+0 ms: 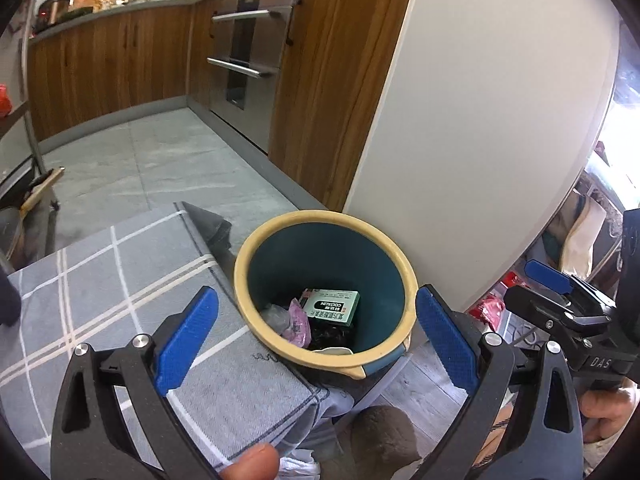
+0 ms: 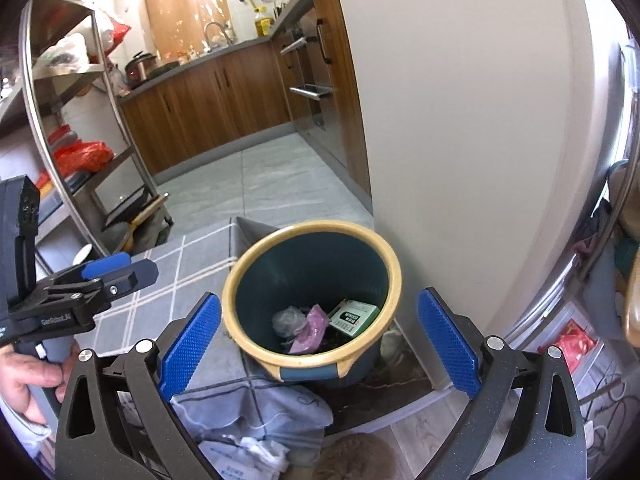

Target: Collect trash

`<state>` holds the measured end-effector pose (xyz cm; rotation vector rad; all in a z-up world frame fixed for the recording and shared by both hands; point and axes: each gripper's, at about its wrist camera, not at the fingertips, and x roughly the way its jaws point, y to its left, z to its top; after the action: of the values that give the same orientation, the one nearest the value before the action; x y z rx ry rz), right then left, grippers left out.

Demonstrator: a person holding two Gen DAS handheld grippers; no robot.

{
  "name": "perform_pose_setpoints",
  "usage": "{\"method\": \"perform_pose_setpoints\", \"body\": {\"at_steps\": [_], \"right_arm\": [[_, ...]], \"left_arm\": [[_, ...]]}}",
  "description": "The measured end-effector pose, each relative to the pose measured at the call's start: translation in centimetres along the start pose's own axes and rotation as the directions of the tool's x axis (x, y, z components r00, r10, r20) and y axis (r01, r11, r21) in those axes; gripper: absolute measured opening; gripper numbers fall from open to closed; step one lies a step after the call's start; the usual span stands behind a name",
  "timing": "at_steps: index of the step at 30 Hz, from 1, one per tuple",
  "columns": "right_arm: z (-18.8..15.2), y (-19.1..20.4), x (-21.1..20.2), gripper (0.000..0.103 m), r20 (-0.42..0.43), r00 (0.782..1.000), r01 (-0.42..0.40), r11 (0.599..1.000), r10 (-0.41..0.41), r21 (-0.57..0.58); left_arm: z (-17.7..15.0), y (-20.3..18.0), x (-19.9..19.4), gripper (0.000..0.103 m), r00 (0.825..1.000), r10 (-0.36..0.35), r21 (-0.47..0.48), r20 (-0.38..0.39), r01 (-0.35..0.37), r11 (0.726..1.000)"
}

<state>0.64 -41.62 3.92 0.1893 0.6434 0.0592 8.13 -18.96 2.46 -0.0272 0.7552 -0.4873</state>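
Note:
A teal trash bin with a cream rim point(image 1: 256, 248) point(image 2: 394, 268) stands on the floor beside a table corner. Inside lie a green box point(image 1: 334, 306) point(image 2: 354, 316), a pink wrapper point(image 1: 298, 322) point(image 2: 310, 330) and a grey crumpled bag point(image 1: 276, 316) point(image 2: 288, 320). My left gripper point(image 1: 316, 336) is open and empty, its jaws spread either side of the bin from above. My right gripper point(image 2: 320, 344) is open and empty too, also above the bin. The right gripper shows at the right edge of the left wrist view point(image 1: 560, 292), and the left gripper at the left of the right wrist view point(image 2: 96, 280).
A grey checked tablecloth point(image 1: 100, 292) point(image 2: 176, 272) covers the table left of the bin. A white fridge side point(image 1: 480, 120) point(image 2: 460, 120) rises behind the bin. Wooden kitchen cabinets point(image 1: 120, 64) and an oven point(image 1: 248, 60) line the far wall. A metal shelf rack point(image 2: 80, 120) stands at left.

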Motion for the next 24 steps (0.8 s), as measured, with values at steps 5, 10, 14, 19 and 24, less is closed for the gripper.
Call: {"method": "perform_pose_setpoints", "body": {"at_steps": [5,10,14,19,24], "right_arm": [[-0.1,0.0,-1.1,0.098,0.029,1.000,0.008,1.000,-0.008,-0.002],[-0.3,0.1,-1.9,0.098,0.064,0.998,0.021,1.000,-0.020,-0.007],[-0.4,0.4,-1.9,0.098,0.075,0.997,0.031,0.999,-0.029,-0.024],[-0.3,0.5,-2.0,0.098,0.081,0.996,0.029,0.999,-0.027,-0.023],[-0.3,0.5,-2.1,0.098,0.077,0.997,0.030,0.999,-0.028,-0.025]], "left_arm": [[-1.1,-0.4,-1.1,0.097,0.999,0.053,0.002,0.015,-0.053,0.999],[-1.7,-0.9,-2.4,0.097,0.995,0.067,0.035,0.073,-0.070,0.997],[-1.7,-1.1,-2.7,0.097,0.994,0.059,0.043,0.095,-0.063,0.997],[-1.8,-1.3,-2.8,0.097,0.994,0.051,0.049,0.097,-0.056,0.997],[-1.9,-1.6,-2.8,0.097,0.995,0.042,0.053,0.095,-0.047,0.997]]}}
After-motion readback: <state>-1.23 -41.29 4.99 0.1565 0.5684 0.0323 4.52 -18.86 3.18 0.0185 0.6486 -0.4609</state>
